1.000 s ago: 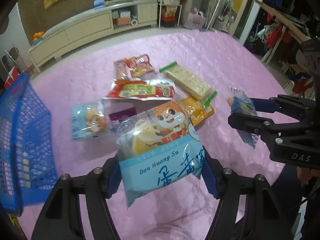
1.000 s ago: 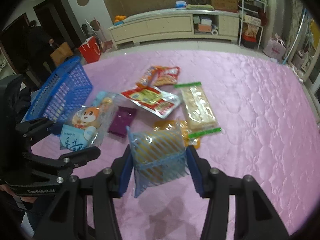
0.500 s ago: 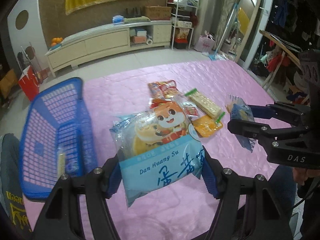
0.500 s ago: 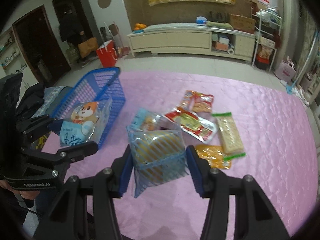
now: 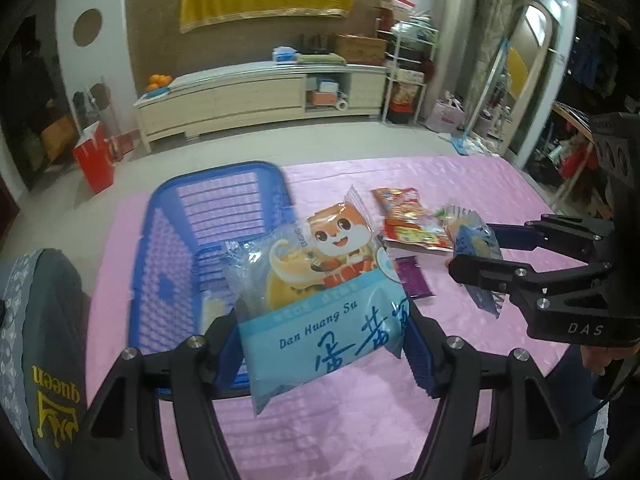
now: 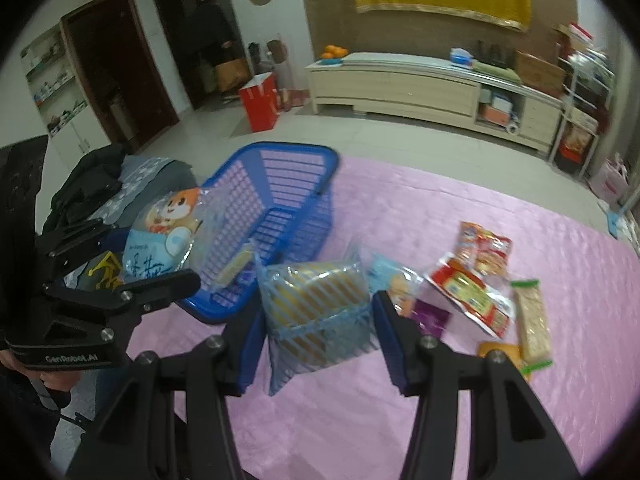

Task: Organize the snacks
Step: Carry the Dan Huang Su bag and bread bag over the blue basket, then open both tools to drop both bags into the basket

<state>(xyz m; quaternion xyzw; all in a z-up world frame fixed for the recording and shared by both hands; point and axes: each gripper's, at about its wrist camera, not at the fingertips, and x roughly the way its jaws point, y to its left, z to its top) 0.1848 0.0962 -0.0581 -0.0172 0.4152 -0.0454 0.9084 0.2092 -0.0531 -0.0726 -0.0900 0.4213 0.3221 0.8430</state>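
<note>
Both hands loaded, mid-carry toward the basket. Left gripper (image 5: 324, 340) is clamped on the blue fox-print pastry pack (image 5: 320, 300), held up over the near edge of the blue basket (image 5: 168, 256). Right gripper (image 6: 316, 336) is clamped on a blue-striped cake pack (image 6: 316, 308), in the air just right of the basket, above the pink cloth (image 6: 440, 420). Neither pack is dropped in yet. The basket looks nearly bare: one pale wrapped stick (image 6: 234, 266) lies on its floor, nothing else I can make out. Loose on the cloth to the right: a small light-blue pack (image 6: 394, 280), a purple sachet (image 6: 430, 316), a red-and-silver pouch (image 6: 468, 300), a red-orange bag (image 6: 486, 246), a long cracker pack with green ends (image 6: 532, 320) and an orange pack (image 6: 504, 354) partly hidden by the finger. So early going, I'd judge: one in, two about to go, six waiting.
</note>
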